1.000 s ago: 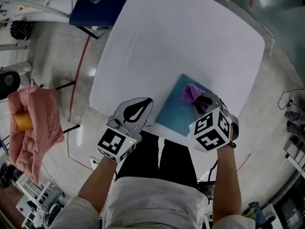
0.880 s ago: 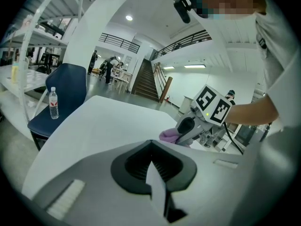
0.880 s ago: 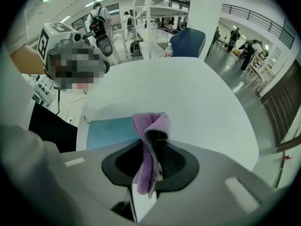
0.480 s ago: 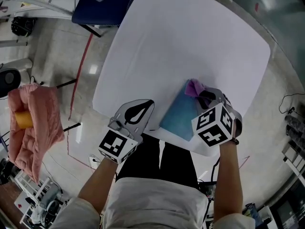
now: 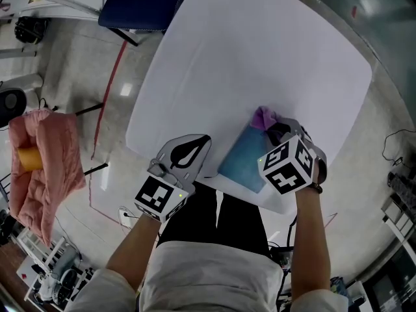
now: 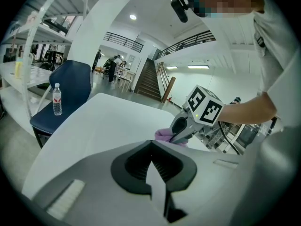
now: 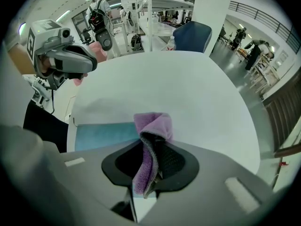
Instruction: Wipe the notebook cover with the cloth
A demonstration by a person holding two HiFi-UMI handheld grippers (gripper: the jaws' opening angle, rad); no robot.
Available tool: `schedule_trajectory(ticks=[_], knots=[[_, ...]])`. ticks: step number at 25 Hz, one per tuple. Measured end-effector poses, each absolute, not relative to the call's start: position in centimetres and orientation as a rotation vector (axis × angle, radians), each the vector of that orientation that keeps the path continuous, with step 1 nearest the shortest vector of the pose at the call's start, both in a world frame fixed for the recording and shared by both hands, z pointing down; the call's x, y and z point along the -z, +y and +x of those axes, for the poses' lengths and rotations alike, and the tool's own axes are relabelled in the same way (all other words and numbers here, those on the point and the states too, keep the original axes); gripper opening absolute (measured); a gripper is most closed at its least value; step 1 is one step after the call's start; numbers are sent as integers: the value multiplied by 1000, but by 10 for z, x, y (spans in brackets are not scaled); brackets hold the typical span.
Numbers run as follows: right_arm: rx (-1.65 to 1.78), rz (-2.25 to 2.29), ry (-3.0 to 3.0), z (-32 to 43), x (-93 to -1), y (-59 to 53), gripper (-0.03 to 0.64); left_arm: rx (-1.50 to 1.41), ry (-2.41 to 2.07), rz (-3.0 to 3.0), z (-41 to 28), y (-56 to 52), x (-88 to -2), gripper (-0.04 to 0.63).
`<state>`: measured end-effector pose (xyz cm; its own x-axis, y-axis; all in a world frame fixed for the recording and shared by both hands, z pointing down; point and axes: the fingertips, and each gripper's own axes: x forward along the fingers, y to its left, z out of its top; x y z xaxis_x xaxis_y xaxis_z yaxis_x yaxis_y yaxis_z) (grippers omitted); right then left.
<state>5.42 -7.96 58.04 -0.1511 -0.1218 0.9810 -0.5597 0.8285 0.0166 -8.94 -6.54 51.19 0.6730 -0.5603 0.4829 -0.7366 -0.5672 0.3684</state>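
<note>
Notebook [image 5: 242, 162] wiping is under way: right gripper [image 7: 149, 171] pinches purple cloth [image 7: 153, 124] at its far edge. The next stroke likely needs pressure across the cover. Left gripper [image 5: 188, 153] is closed, empty.

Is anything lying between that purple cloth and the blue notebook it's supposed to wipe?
Nothing visible does. The right gripper holds the cloth at the far end of the notebook, whose cover is bare.

White tabletop [image 5: 247, 64], roughly square with rounded corners, plain and matte, seen from above. One thing lies directly on it: a teal-blue notebook [image 5: 242, 166], closed and flat. It sits just beside the tabletop's near edge, toward the right-hand corner, and is turned at an angle to that edge.
</note>
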Motion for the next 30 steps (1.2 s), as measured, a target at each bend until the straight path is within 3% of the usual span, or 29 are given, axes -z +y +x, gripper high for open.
schedule_trajectory(ticks=[30], knots=[[-421,522,-1684,39,-583,-48,98,-424,-964,2356,-91,-50,-509,0]])
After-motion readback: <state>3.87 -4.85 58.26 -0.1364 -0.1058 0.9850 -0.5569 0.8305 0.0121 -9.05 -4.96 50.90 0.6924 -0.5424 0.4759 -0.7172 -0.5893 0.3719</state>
